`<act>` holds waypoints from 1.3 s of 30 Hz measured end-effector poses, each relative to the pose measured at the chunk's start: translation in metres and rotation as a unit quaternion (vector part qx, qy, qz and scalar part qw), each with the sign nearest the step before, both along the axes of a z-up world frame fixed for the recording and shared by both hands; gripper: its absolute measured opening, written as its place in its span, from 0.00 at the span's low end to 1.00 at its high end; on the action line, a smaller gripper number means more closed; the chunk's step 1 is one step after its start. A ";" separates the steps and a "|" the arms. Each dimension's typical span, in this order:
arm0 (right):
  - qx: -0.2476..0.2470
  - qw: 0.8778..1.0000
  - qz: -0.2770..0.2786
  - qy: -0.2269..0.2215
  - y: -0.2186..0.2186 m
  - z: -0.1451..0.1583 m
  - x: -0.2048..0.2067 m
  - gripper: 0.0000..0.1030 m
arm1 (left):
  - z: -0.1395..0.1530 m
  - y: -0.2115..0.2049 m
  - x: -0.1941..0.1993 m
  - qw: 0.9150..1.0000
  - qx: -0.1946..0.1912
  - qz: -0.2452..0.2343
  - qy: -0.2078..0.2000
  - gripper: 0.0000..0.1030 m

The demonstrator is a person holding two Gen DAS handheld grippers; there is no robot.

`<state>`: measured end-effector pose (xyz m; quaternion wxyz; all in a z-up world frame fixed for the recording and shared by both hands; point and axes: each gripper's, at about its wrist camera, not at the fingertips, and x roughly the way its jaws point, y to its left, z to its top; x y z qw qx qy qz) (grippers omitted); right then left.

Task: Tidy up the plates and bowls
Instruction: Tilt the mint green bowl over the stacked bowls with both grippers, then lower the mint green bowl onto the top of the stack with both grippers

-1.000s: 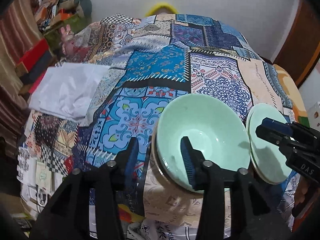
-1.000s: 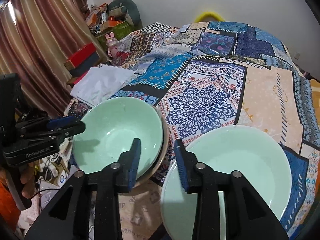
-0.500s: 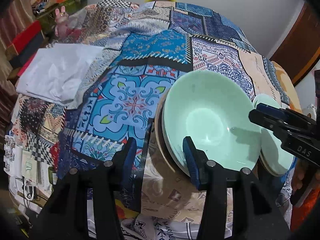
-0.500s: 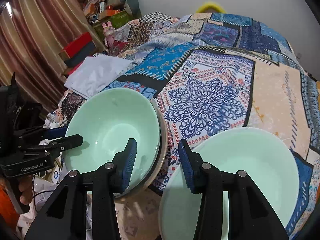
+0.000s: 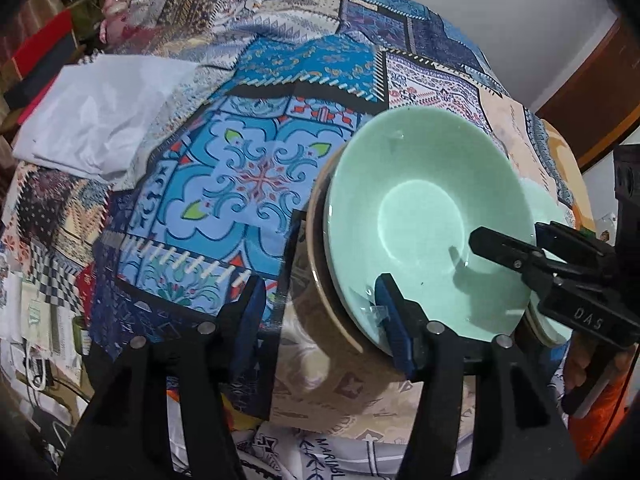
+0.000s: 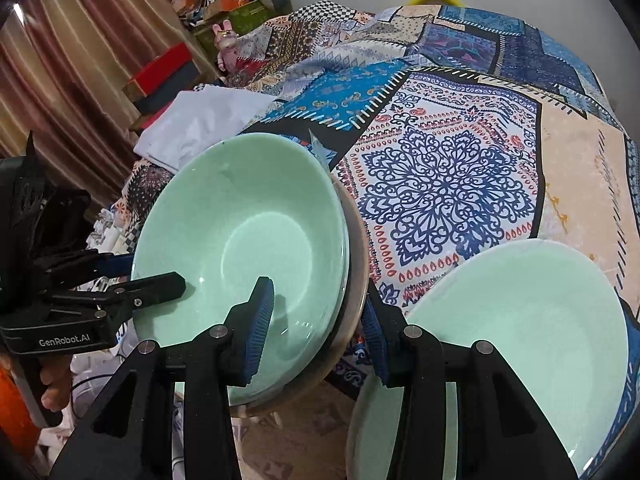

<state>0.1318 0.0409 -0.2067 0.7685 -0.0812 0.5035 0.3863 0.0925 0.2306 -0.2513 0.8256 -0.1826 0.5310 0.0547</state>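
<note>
Presently, by item:
Green bowl (image 5: 424, 220): nested in a brown-rimmed dish (image 5: 320, 280), on the patchwork bed (image 5: 248, 184).
Left claw (image 5: 324, 320): just widening, astride the stack's near-left rim, nothing clamped.
Right claw (image 6: 316, 328): apart, straddling the opposite rim, not pressing.
Green plate (image 6: 520, 340): just right of stack.
Nearer: neither; rim already between both.

Left gripper (image 5: 324, 316), jaws just opening, and right gripper (image 6: 316, 320) both point steeply down, jaws parted.
</note>
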 end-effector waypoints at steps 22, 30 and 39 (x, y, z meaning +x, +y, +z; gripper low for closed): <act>0.015 0.999 -0.028 0.007 -0.003 -0.002 0.002 0.30 | 0.001 -0.020 0.008 1.000 0.005 -0.012 -0.012 0.36; 0.026 0.999 -0.041 0.004 -0.009 0.004 0.004 0.29 | 0.012 -0.023 0.011 0.999 0.023 -0.002 -0.036 0.36; 0.046 0.997 -0.062 -0.015 -0.024 0.028 0.007 0.29 | 0.036 -0.032 0.017 0.998 0.032 -0.012 -0.061 0.36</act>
